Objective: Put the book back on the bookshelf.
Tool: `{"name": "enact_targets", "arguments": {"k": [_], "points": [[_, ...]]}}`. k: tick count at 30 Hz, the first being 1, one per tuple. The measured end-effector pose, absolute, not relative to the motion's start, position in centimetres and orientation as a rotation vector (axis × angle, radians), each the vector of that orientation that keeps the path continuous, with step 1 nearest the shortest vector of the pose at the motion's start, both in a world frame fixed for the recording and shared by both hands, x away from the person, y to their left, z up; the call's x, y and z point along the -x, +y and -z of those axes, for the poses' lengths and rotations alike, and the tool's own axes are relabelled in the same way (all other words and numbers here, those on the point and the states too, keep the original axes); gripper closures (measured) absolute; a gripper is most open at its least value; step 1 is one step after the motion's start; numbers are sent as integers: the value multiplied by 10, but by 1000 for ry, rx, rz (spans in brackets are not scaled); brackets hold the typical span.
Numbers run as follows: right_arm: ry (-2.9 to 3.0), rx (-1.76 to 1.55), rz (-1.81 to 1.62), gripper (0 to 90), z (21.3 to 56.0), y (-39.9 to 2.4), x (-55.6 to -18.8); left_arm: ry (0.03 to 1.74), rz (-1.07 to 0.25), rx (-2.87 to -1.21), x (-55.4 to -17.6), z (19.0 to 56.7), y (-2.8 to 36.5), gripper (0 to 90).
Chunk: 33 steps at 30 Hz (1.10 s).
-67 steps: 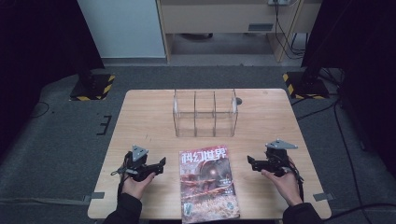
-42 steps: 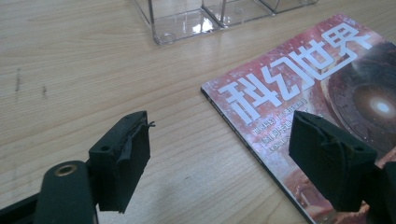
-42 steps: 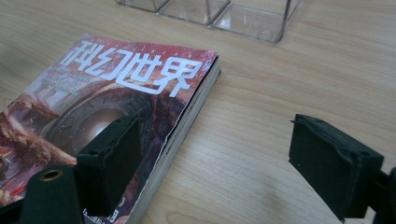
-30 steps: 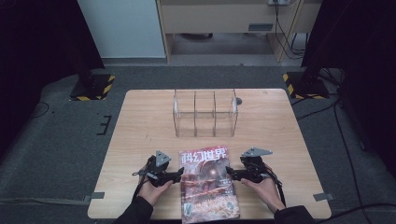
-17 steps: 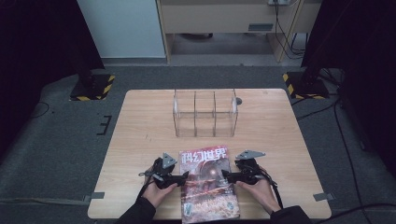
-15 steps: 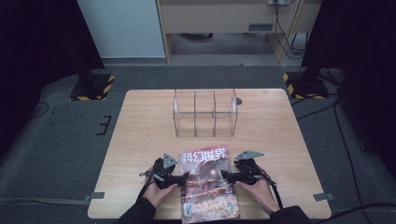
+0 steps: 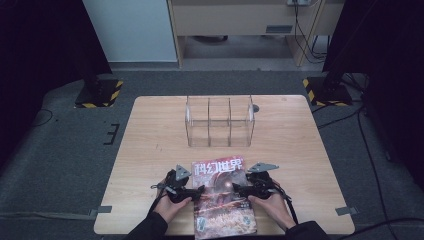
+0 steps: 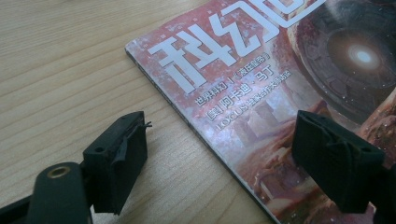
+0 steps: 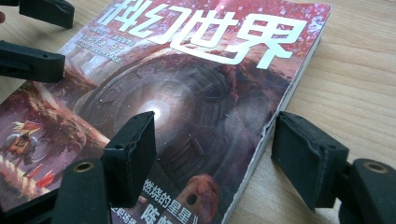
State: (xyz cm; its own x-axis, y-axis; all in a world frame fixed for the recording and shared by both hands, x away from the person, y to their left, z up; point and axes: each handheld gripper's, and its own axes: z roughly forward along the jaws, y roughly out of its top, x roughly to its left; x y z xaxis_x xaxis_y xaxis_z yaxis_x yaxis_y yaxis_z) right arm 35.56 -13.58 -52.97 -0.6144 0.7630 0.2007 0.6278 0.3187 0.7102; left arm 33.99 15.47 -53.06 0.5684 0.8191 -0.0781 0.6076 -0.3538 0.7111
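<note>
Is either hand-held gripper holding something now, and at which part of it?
Nothing is held yet. Both are open: the left hand-held gripper straddles the magazine at its left edge, the right hand-held gripper at its right edge, jaws not closed on it.

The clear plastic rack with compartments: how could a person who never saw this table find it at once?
On the light wooden table, look at the far middle, beyond the red magazine. There stands the clear plastic rack, upright, its dividers forming three slots. It alone is transparent.
</note>
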Motion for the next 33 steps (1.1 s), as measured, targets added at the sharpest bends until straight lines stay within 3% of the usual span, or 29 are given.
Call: {"name": "enact_targets", "arguments": {"k": [33], "points": [[2340,-1407,-1406,356,519,-148,-359,1098,-387,-2084,-342,533,133,120]]}}
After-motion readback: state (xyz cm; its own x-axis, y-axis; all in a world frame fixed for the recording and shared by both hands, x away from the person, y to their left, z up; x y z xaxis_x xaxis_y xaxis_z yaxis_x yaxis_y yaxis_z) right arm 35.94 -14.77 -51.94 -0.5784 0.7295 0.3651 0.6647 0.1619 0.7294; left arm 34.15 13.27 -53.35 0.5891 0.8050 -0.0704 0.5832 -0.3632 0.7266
